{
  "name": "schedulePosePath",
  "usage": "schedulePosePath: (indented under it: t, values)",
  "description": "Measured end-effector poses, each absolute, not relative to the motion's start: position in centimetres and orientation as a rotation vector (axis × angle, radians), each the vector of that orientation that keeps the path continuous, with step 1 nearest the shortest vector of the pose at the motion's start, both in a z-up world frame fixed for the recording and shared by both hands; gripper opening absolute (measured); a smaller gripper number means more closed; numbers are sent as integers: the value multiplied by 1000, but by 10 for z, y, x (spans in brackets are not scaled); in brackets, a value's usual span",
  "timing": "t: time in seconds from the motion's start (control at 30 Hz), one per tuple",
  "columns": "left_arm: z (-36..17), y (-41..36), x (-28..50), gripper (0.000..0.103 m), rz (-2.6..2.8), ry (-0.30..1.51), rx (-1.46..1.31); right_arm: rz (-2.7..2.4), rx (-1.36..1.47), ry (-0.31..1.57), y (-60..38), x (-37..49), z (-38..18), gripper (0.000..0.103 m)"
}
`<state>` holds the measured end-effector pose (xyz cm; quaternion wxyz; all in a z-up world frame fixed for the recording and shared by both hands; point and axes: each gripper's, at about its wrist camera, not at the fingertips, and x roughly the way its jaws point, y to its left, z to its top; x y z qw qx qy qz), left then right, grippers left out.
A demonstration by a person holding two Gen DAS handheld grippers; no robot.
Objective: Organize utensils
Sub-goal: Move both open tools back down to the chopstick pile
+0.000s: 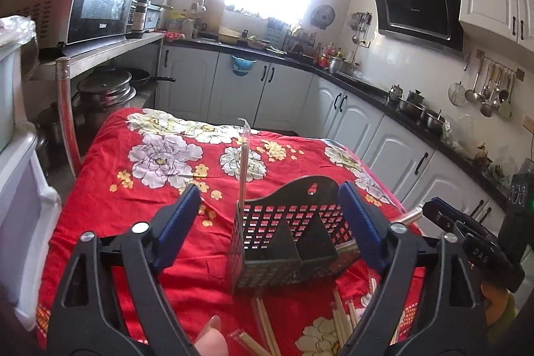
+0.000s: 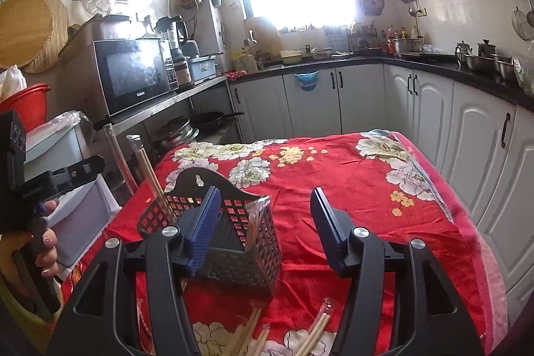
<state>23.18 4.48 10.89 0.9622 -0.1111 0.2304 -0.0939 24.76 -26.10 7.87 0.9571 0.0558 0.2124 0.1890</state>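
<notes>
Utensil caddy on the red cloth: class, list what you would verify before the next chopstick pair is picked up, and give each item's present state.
1. Utensil caddy stands upright on the tablecloth: ok.
2. Left claw open and empty: ok.
3. Right claw open and empty: ok.
4. Wrapped chopsticks already in the caddy stand inside it: ok.
5. Loose chopsticks still lie on the cloth in front of the caddy: ok, some left to load.
6. Room left in each compartment: cannot tell.
</notes>
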Motion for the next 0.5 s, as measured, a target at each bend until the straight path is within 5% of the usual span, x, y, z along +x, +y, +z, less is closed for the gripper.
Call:
schedulePosePath:
  t: [0.5]
  values:
    - [89, 44, 199, 92, -207, 511, -246, 425, 89, 467, -257, 213, 70, 62]
